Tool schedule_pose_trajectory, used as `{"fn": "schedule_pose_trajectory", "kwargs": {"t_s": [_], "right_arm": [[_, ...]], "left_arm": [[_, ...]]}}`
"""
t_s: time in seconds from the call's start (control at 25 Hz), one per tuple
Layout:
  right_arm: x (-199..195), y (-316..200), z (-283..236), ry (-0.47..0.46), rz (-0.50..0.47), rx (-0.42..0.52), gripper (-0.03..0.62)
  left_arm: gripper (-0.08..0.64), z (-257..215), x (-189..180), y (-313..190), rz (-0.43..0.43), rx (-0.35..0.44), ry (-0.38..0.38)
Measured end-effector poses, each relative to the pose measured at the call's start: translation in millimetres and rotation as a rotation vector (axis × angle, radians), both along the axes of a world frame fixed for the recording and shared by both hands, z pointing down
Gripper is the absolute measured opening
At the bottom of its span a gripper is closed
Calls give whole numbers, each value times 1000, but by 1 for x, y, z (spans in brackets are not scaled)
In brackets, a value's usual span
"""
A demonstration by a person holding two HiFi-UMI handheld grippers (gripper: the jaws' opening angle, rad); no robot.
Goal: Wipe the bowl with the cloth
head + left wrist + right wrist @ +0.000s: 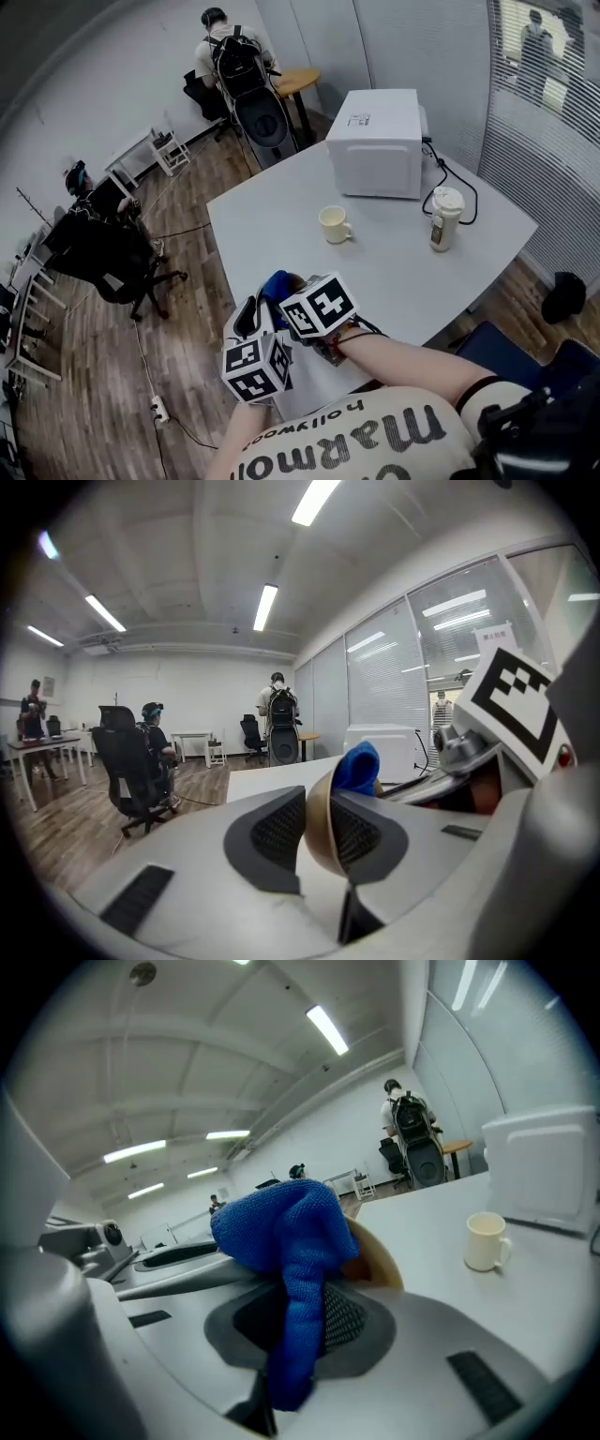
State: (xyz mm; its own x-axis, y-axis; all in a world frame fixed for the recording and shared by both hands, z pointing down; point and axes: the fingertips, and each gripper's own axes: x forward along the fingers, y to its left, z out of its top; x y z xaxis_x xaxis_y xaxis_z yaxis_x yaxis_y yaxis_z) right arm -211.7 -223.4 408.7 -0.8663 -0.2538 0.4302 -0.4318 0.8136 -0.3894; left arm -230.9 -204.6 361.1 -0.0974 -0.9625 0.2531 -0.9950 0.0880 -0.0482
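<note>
A tan bowl (317, 829) is held on edge above the table's near corner, its rim clamped between the pads of my left gripper (319, 834). A blue cloth (286, 1241) is bunched in my right gripper (300, 1321), which is shut on it. The cloth lies against the bowl (377, 1260) at its inside. In the head view both grippers sit close together by my body. The left gripper (251, 317) is lower left, the right gripper (284, 292) beside it, and the cloth (277, 284) peeks out above them. The bowl is mostly hidden there.
On the white table (272, 211) stand a cream mug (333, 225), a white microwave (378, 142) and a lidded drink cup (444, 217), with a black cable (461, 192) behind it. Office chairs (108, 262) and a seated person (225, 52) are on the wooden floor to the left.
</note>
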Motion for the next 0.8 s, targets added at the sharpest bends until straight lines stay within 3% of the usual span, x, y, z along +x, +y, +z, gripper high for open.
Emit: {"fn": "schedule_pose_trajectory", "kwargs": {"t_s": [0.16,0.52,0.8], "right_arm": [[11,-11,-2,59,70,138,63],[10,-4,0,124,46,314,63],[22,-5,7,108,56,230,63]], "left_arm": [[64,-5,4,4,-17,14,-28],[61,-1,-2,15,-70,12,-43],[61,14,-14,22,-128,-12,21]]}}
